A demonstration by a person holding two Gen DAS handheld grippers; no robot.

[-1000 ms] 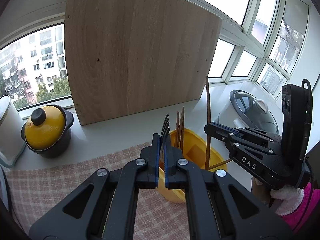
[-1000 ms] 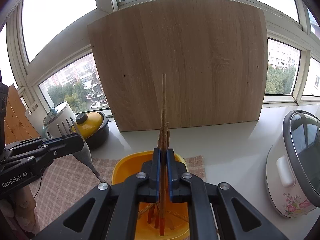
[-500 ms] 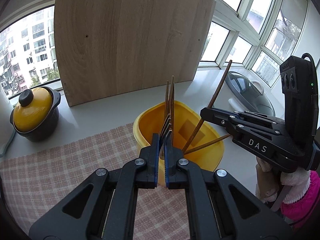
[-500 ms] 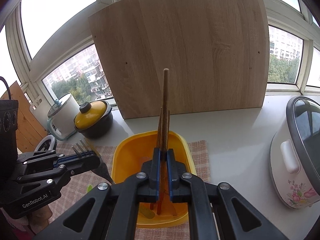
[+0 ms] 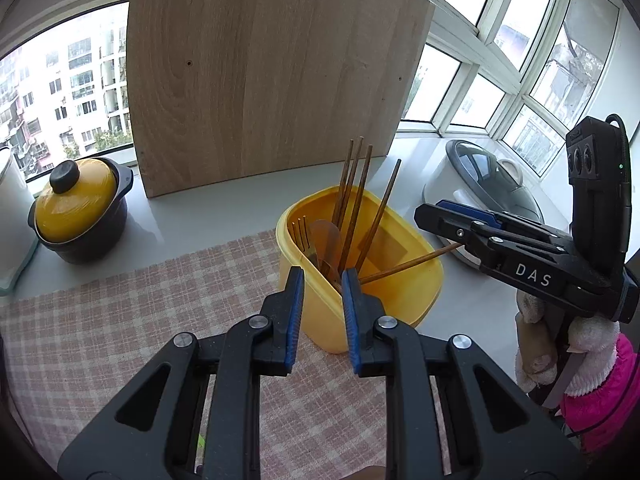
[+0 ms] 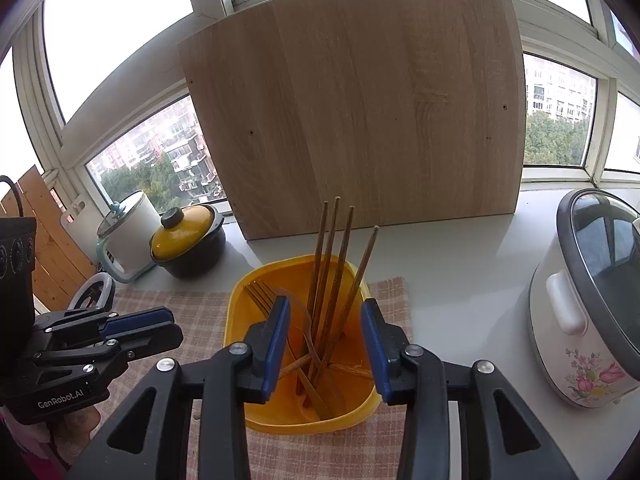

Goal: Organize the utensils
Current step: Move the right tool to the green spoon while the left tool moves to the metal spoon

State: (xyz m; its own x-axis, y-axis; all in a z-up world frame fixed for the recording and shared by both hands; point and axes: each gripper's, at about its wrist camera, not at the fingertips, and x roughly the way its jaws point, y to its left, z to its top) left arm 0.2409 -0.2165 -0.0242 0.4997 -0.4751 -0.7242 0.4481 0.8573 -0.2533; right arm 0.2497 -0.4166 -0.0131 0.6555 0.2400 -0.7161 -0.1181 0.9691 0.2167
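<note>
Right claw (image 5: 456, 216) reads "DAS" (left claw (image 6: 140, 324): "GenRobot.AI").

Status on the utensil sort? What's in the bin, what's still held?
Done: chopsticks, a fork and what looks like a spoon stand in the yellow bin. In hand: nothing. Left claw and right claw are opening with no utensil between the pads. Left: no loose utensils show on the checked mat, so this may be the last drop.
</note>
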